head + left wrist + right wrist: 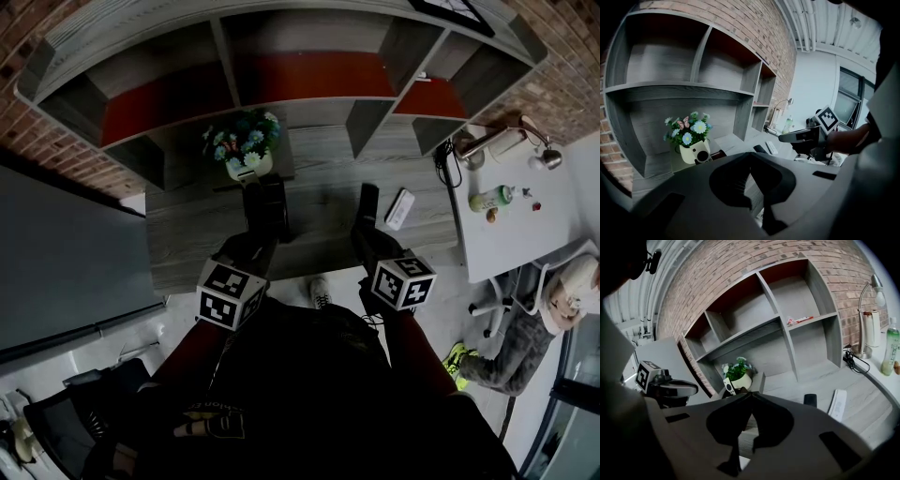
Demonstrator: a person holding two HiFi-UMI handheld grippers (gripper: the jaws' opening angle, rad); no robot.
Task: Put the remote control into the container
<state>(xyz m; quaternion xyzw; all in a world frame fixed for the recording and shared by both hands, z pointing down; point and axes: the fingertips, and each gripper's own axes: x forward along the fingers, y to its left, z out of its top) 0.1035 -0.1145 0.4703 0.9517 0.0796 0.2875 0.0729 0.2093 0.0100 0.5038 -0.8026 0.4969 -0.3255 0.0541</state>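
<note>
Grey wood-grain covers the desk [187, 246] and the open shelf unit [309, 111] that both hand-held grippers face. The left gripper [751, 154] is clenched, its two jaws meeting at the tips with nothing between them. The right gripper [752, 393] is clenched the same way and is also empty. Both hover over the near part of the desk, side by side and apart from each other. The white remote control [838, 405] lies flat on the desk, ahead of the right gripper and off to its right, untouched. A small black item [810, 399] sits just beside it, nearer the right gripper's midline. Ahead of the left gripper and slightly to its left stands a cream flower pot [693, 151] with blue and white blossoms. A small white device with a dark round face [728, 386] leans against the pot. Just beside the pot, toward the left gripper's midline, is a dark box [717, 153], too dim to make out in detail. Far to the right gripper's right, a desk lamp [874, 301] and a green-capped bottle [891, 345] stand on a white table.
</note>
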